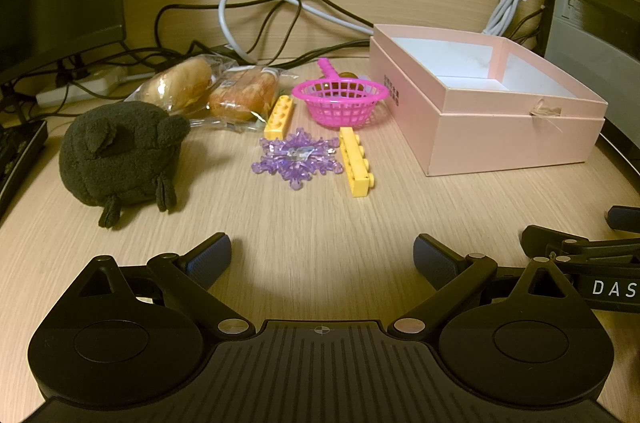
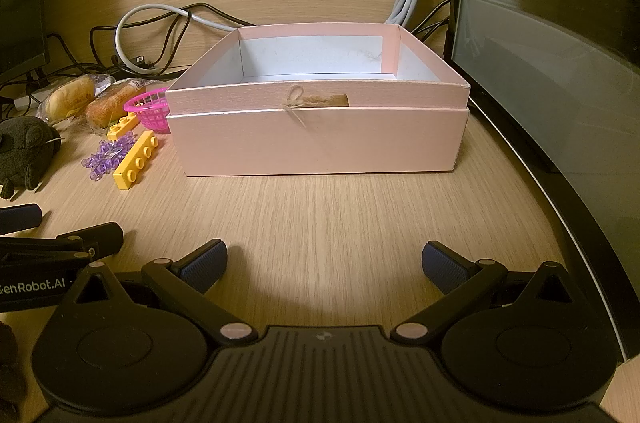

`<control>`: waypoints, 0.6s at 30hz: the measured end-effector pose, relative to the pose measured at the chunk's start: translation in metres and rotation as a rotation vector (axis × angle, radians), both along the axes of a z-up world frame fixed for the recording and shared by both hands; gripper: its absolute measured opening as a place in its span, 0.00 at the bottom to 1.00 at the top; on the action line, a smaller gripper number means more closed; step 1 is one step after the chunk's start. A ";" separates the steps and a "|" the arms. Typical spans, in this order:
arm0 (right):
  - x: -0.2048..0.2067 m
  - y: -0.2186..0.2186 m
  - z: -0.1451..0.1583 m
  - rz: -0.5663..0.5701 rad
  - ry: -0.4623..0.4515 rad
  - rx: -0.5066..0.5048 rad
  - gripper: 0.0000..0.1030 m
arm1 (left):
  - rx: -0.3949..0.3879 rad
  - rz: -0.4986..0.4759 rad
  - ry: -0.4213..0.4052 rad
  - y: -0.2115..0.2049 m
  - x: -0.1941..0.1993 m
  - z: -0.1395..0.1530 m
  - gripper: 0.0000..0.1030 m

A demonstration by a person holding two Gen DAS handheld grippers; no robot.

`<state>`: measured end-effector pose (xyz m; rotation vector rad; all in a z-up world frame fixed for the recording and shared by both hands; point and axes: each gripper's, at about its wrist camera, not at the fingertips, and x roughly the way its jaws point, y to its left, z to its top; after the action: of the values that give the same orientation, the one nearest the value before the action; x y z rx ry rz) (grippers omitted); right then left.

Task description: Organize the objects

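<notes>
Pink cardboard box (image 2: pixel 320 139), lid off and empty, sits on the wooden surface (image 2: pixel 320 219) at 12 o'clock from the right gripper (image 2: pixel 325 266); from the left gripper (image 1: pixel 322 260) it's at 1–2 o'clock. Loose items cluster just left of it: pink plastic basket (image 1: pixel 341 101) near the box wall, two yellow bricks (image 1: pixel 357 162) (image 1: pixel 279 117), purple crystal snowflake (image 1: pixel 297 157) between them, dark plush toy (image 1: pixel 120 151) at 10 o'clock, two wrapped bread rolls (image 1: pixel 208 89) behind.

Both grippers: fingers spread wide, nothing held, hovering low over bare surface.

Handling guess:
- Bricks: light, rigid, slick. Pinch across the long flat sides, not the studs.
- Snowflake: hard, thin points, likely brittle. Grab across the centre, gently.
- Plush: soft, compresses; any grip works, take the body.
- Rolls: crinkly film, squashy. Light pinch on the wrapper end.
- Basket: light mesh, flexes. Take the rim.

View differences: left wrist shows the whole clutter head-on plus a brown item behind the basket, can't identify. Right wrist shows the box front with twine bow and tag (image 2: pixel 316 101) and full interior; there the box hides part of the basket.
</notes>
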<state>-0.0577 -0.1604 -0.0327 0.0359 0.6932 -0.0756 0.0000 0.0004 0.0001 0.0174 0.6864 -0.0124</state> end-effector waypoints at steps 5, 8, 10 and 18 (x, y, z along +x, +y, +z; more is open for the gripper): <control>0.000 0.000 0.000 0.000 0.000 0.000 1.00 | 0.002 0.000 -0.001 0.000 0.000 0.000 0.98; 0.000 0.000 0.001 0.004 0.001 0.001 1.00 | 0.000 0.005 0.000 0.000 0.000 0.000 0.98; 0.000 -0.001 0.002 0.017 0.015 0.006 1.00 | -0.001 0.007 -0.001 0.001 0.000 0.000 0.97; 0.003 -0.006 0.006 0.079 0.069 0.008 1.00 | -0.019 -0.045 -0.045 0.029 -0.016 0.034 0.94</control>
<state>-0.0544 -0.1667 -0.0269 0.0136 0.7630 0.0013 -0.0158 0.0295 0.0336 0.0146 0.6410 -0.0619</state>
